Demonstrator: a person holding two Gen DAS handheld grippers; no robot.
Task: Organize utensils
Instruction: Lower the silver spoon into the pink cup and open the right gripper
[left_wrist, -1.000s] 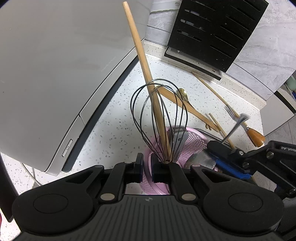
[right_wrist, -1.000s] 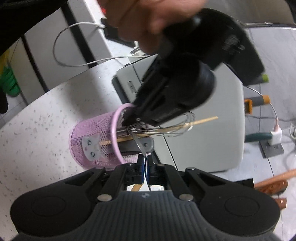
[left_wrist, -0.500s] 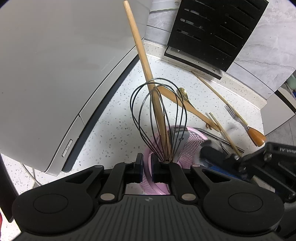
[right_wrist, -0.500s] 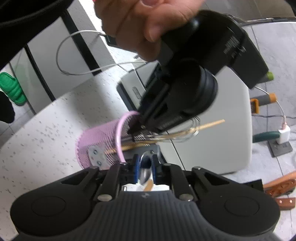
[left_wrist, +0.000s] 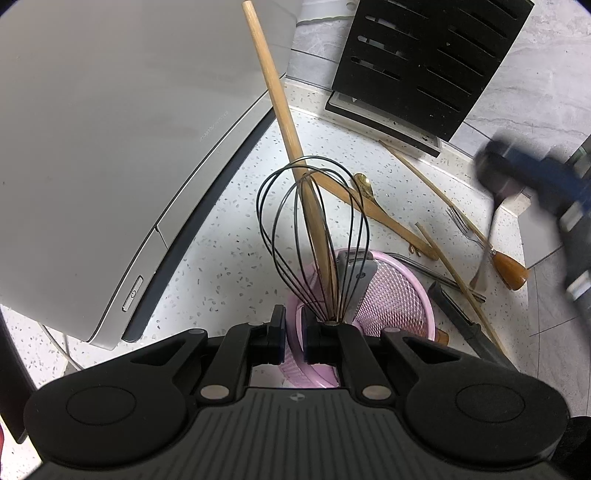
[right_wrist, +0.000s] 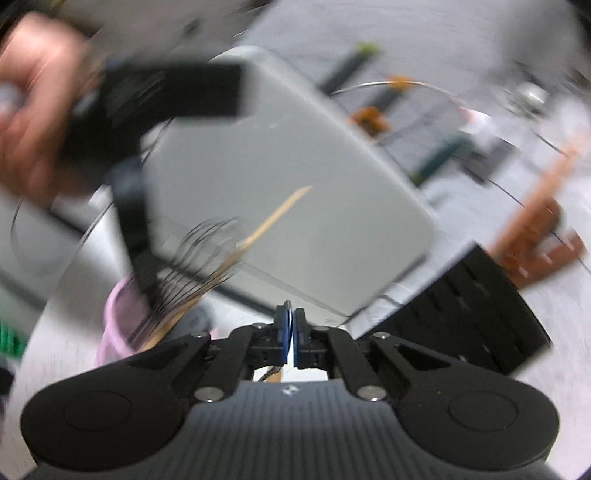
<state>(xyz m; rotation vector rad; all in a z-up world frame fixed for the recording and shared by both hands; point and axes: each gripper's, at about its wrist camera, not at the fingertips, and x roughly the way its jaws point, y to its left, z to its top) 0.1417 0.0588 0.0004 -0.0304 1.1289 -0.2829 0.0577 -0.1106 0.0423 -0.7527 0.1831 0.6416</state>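
Where it hovered beside the pink mesh utensil cup (left_wrist: 400, 295) earlier, the right gripper (right_wrist: 293, 332) has lifted away, jaws together, empty; the left gripper (left_wrist: 293, 334) pinches the cup's rim.

- Speckled white stone-look countertop (left_wrist: 229, 236), smooth.
- Pink holder (left_wrist: 402, 295) of fine mesh with a smooth pink rim.
- Whisk (left_wrist: 310, 236) of thin dark wire.
- Long pale wooden handle (left_wrist: 280, 107), matt.
- Fork (left_wrist: 476, 236) of shiny metal, handle of glossy brown wood.
- Grey appliance (left_wrist: 110, 122) with a smooth satin shell.
- Black slotted block (left_wrist: 424, 55), matt.
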